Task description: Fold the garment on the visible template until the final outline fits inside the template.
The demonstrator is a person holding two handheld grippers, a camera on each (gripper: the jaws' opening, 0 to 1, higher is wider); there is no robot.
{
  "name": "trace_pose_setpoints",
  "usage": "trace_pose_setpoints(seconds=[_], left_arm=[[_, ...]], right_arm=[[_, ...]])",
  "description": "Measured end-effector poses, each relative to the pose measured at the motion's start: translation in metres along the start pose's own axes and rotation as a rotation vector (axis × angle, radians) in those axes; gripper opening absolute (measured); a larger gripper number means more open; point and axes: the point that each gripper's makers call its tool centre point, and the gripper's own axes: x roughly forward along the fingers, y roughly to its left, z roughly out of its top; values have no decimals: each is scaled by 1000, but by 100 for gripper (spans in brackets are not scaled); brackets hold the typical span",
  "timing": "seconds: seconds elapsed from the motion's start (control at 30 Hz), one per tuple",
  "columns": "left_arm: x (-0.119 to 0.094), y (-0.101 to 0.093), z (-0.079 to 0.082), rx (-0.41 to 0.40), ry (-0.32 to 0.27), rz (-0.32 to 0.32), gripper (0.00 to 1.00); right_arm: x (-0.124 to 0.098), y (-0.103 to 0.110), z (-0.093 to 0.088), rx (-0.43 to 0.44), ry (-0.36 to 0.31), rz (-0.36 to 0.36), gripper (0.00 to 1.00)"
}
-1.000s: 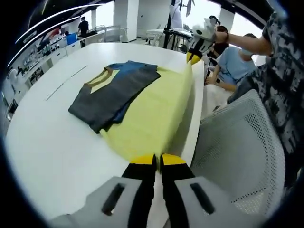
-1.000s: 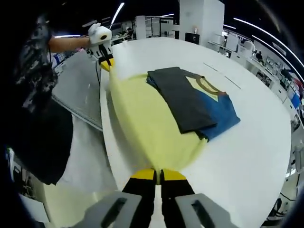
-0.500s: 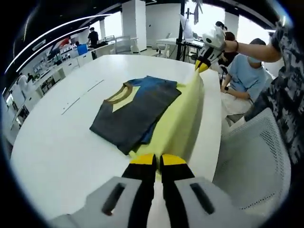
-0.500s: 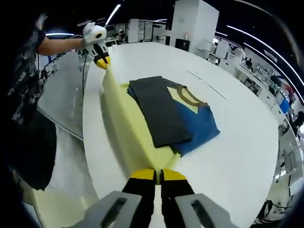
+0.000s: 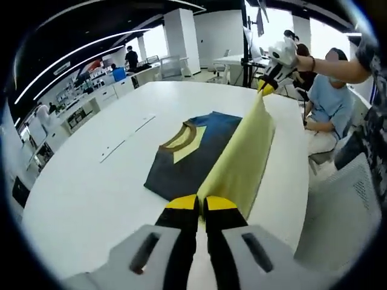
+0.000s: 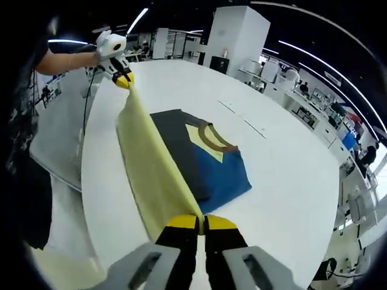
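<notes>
Left gripper point(image 5: 200, 204) and right gripper point(image 6: 200, 222) pinch the yellow garment's point(image 5: 242, 163) lifted edge (white table point(image 5: 91, 199) around).

A big round white table point(image 5: 84, 199) stands in an open office. White square pillars point(image 6: 234, 37) rise to a dark ceiling with thin strip lights point(image 5: 78, 60). Bright windows point(image 5: 314, 21) glow beyond a mesh chair point(image 5: 347, 217) and a seated person in pale blue point(image 5: 332, 103).
</notes>
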Motion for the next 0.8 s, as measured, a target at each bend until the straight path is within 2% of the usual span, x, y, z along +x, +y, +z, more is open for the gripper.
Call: trace_pose_setpoints(seconds=[0.4, 0.53, 0.57, 0.8], left_arm=[[14, 46, 23, 2, -33, 183, 0], [18, 61, 29, -22, -52, 235, 0], [19, 66, 33, -32, -65, 264, 0], [30, 81, 43, -36, -69, 321, 0]], right_arm=[[11, -43, 21, -29, -23, -87, 0], [17, -57, 29, -26, -38, -130, 0], [19, -62, 31, -16, -46, -148, 0], [32, -85, 36, 10, -49, -205, 0]])
